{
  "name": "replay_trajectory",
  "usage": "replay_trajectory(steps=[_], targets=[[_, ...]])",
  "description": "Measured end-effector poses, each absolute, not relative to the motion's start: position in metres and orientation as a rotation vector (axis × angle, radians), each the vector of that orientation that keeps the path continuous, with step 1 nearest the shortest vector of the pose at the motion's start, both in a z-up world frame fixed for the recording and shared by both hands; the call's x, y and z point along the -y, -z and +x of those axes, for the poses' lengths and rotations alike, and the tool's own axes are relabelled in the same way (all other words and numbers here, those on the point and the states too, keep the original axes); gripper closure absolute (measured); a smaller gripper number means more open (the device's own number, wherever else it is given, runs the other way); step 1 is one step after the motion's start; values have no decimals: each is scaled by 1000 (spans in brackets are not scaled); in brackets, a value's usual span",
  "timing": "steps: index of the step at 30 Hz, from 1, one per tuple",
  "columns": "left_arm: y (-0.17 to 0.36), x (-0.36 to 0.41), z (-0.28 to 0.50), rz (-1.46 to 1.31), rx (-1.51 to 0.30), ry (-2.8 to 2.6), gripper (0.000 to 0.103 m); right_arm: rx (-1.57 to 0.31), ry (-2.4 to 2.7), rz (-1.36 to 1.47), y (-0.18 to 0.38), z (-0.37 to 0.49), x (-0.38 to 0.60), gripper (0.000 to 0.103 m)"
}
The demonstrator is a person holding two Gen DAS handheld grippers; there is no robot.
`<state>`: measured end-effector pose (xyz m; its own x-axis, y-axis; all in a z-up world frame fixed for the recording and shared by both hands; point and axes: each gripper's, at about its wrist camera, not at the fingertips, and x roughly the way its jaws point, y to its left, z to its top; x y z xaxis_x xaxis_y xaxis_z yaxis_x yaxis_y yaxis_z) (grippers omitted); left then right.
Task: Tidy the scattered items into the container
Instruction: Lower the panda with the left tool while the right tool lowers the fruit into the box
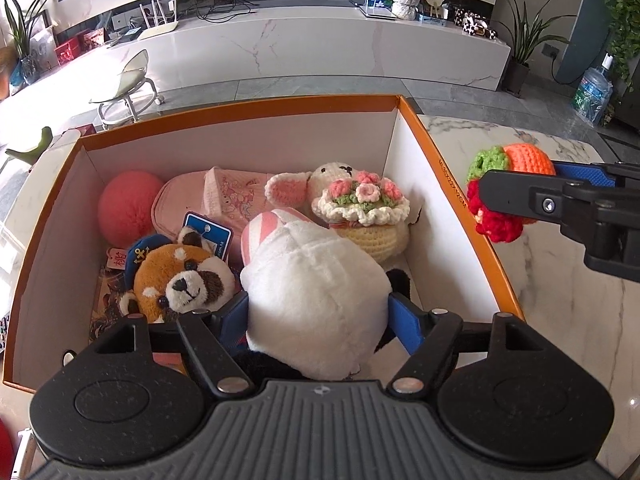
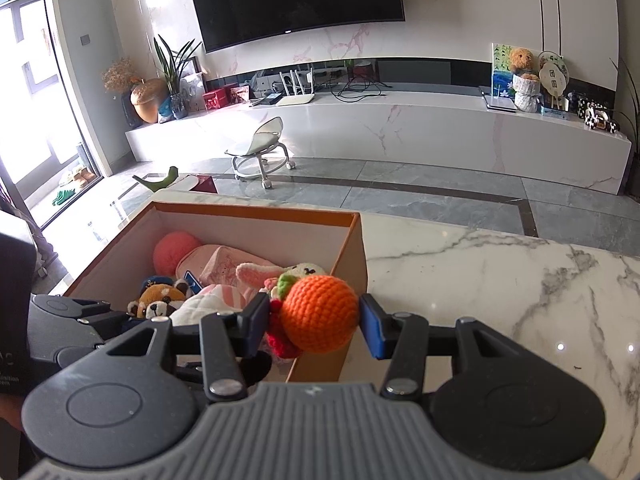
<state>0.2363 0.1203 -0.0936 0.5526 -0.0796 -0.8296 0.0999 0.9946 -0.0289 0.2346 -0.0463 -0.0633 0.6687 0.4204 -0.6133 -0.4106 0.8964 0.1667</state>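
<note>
On the marble table (image 2: 480,272), the orange-rimmed box (image 1: 460,184) holds soft toys, the left gripper (image 1: 320,312) straddles a white plush (image 1: 316,292) inside it with its pads apparently touching, and the right gripper (image 2: 314,320) pinches a crocheted orange (image 2: 320,312) just beside its rim.

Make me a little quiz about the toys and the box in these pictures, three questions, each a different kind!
1. True or false: the crocheted orange already lies inside the orange box.
2. Which toy sits between the fingers of the left gripper? A) the red panda plush B) the white plush C) the pink ball
3. Fill the gap: the crocheted bunny in the box holds a bouquet of pink ____.

Key: 1 false, the right gripper holds it at the box's edge above the marble table. 2 B. 3 flowers.
</note>
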Motion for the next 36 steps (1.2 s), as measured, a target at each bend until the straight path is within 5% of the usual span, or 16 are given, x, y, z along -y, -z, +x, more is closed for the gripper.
replay_trajectory(steps=[13, 16, 36], targets=[[72, -137, 223, -37, -921, 67, 16, -702, -513, -39, 62, 235, 35, 51], [72, -141, 225, -16, -934, 49, 22, -712, -552, -73, 60, 235, 30, 52], [69, -150, 222, -24, -928, 28, 25, -877, -742, -536, 68, 244, -24, 51]])
